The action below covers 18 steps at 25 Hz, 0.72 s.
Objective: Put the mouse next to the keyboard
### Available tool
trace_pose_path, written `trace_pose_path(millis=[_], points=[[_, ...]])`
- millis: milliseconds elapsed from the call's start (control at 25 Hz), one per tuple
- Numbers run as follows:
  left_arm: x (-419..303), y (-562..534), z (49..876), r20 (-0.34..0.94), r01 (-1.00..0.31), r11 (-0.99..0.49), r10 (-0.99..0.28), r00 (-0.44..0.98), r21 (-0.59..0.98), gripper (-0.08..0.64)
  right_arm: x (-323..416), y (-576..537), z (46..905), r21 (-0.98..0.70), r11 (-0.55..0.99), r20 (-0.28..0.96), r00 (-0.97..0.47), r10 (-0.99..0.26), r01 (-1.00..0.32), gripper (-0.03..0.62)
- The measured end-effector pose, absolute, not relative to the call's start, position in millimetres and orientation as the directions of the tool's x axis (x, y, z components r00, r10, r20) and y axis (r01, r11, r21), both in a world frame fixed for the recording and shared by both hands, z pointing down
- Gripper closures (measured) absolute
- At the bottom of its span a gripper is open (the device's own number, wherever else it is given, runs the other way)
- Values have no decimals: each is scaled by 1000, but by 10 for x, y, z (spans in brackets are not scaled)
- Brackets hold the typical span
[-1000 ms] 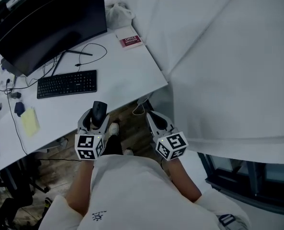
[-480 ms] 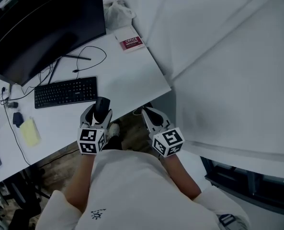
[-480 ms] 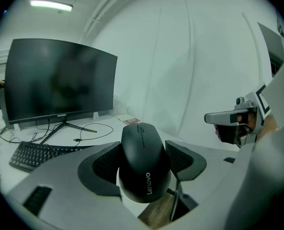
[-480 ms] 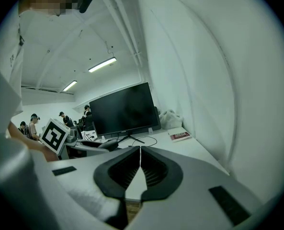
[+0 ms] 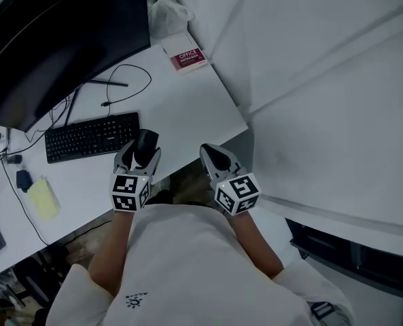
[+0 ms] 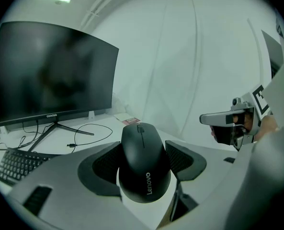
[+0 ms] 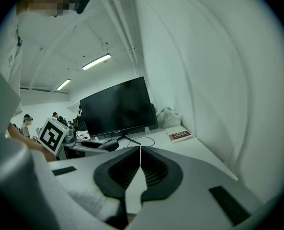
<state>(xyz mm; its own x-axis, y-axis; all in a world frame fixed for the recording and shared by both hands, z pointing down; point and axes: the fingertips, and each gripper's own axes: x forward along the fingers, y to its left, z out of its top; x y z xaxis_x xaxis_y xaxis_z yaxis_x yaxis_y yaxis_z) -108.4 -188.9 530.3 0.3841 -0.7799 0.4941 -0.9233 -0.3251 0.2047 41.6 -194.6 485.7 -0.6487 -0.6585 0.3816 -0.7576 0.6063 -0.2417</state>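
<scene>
A black Lenovo mouse point(image 6: 143, 162) sits clamped between the jaws of my left gripper point(image 6: 142, 161). In the head view the mouse point(image 5: 144, 147) and left gripper point(image 5: 140, 154) hang over the front edge of the white desk point(image 5: 181, 107), just right of the black keyboard point(image 5: 91, 136). My right gripper point(image 5: 213, 156) is shut and empty, held off the desk's front edge; its jaws meet tip to tip in the right gripper view point(image 7: 140, 150). The keyboard point(image 6: 16, 163) shows low at the left in the left gripper view.
A large black monitor point(image 5: 58, 32) stands behind the keyboard, with a loose cable point(image 5: 123, 83) in front of its stand. A red booklet point(image 5: 187, 58) and a white bag point(image 5: 166, 12) lie at the desk's far end. A yellow notepad point(image 5: 43, 197) lies left. White sheeting point(image 5: 323, 80) hangs on the right.
Both grippers have moved forward toward the desk; the left one with the mouse now reaches over the desk edge beside the keyboard. The head view has shifted slightly.
</scene>
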Motion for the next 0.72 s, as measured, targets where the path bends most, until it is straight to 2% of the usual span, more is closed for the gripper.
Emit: trace_pose_path(millis=[360, 720], points=[[-1248, -2074, 5296, 482, -907, -361, -768, 421, 217, 258, 117, -2205, 4832, -241, 599, 373, -642, -670, -764, 572], [-1393, -2131, 5304, 499, -913, -325, -765, 407, 247, 258, -10, -2371, 4825, -242, 608, 403, -648, -646, -756, 572]])
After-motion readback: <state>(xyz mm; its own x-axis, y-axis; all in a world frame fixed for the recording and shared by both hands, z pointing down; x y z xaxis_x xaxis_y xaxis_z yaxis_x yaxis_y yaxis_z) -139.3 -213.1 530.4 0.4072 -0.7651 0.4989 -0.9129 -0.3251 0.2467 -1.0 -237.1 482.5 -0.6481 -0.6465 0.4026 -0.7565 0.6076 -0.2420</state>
